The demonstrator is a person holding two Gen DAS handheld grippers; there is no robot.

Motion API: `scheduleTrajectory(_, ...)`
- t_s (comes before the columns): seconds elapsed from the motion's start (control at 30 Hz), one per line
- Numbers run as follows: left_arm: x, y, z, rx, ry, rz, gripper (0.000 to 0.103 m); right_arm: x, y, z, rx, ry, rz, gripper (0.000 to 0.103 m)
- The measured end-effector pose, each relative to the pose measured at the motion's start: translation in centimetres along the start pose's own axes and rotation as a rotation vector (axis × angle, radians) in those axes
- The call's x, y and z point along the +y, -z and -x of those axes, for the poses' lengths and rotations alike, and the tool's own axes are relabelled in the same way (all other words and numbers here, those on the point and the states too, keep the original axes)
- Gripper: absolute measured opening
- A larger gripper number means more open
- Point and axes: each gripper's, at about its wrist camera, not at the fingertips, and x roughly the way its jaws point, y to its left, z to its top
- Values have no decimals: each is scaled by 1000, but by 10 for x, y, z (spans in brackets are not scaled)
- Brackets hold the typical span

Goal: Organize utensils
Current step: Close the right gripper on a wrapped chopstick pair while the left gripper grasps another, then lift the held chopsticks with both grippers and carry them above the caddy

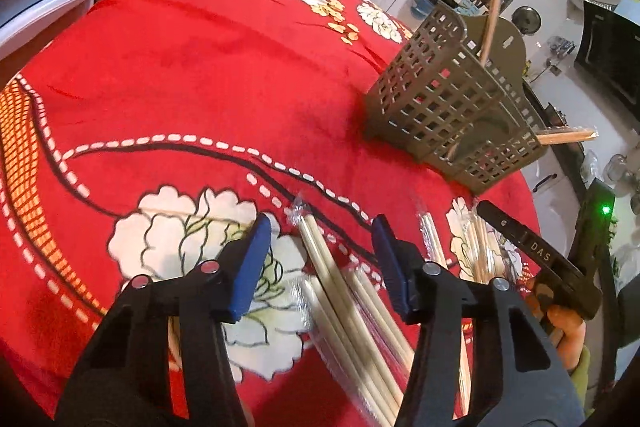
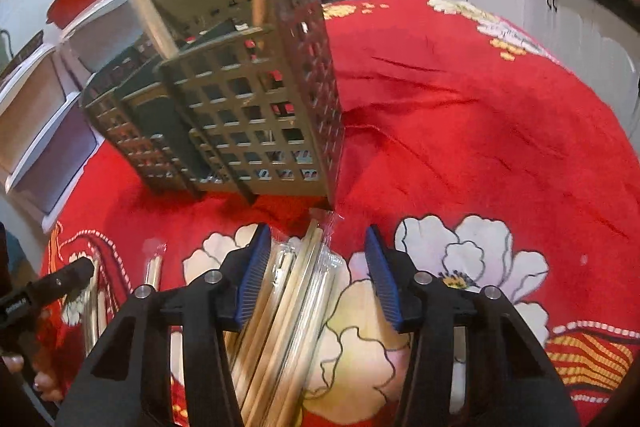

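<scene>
Wrapped wooden chopsticks [image 2: 296,291] on plush red cloth [image 1: 200,87], both hand-held grippers apparently half-open, gridded plastic caddy [image 2: 248,123].

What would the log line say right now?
left gripper: open over wrapped chopsticks | right gripper: open over chopsticks | holder: two pairs inside

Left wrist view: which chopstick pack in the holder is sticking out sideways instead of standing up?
The wrapped chopsticks poking out of the holder's near right end lie nearly level. The other pack, in the far compartment, stands steeply upright.
</scene>
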Motion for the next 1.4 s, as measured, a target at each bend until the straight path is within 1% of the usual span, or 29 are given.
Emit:
scheduleTrajectory(0.17,-4,-5,-7,7,-19,-24,34,-2,-5,-7,7,-4,-11,41)
scheduleTrajectory(0.23,-6,-6,-10,5,-30,-38,27,-3,-7,-9,8,-4,-13,39)
scheduleTrajectory(0.33,-7,-8,-13,2,-40,-47,24,-3,-7,-10,9,-2,-15,34)
scheduleTrajectory(0.37,-7,-8,-14,2,-44,-51,22,-3,-7,-9,9,-1,-13,30)
scheduleTrajectory(0.4,-7,-9,-14,0,-51,-53,16,-2,-7,-10,10,-1,-10,23)
scheduleTrajectory(0.43,-7,-9,-15,-1,-54,-51,9,-2,-6,-9,10,2,-10,19)
scheduleTrajectory(0.5,-5,-10,-16,-4,-53,-38,8,-3,-6,-8,6,-4,-17,12)
scheduleTrajectory(0.6,-7,-11,-14,-7,-47,-38,6,-5,-6,-4,-7,-18,-25,9)
scheduleTrajectory(0.83,-21,-14,1,-41,-11,-56,5,-12,-10,23,-80,-71,-45,9)
scheduleTrajectory(0.93,-30,-16,15,-78,0,-70,4,-11,-9,36,-100,-99,-43,9)
scheduleTrajectory(1.1,-43,-24,37,-136,15,-91,4,-1,-8,59,-128,-169,-19,8)
scheduleTrajectory(1.4,-60,-33,72,-223,35,-111,4,31,-13,110,-226,-248,59,7)
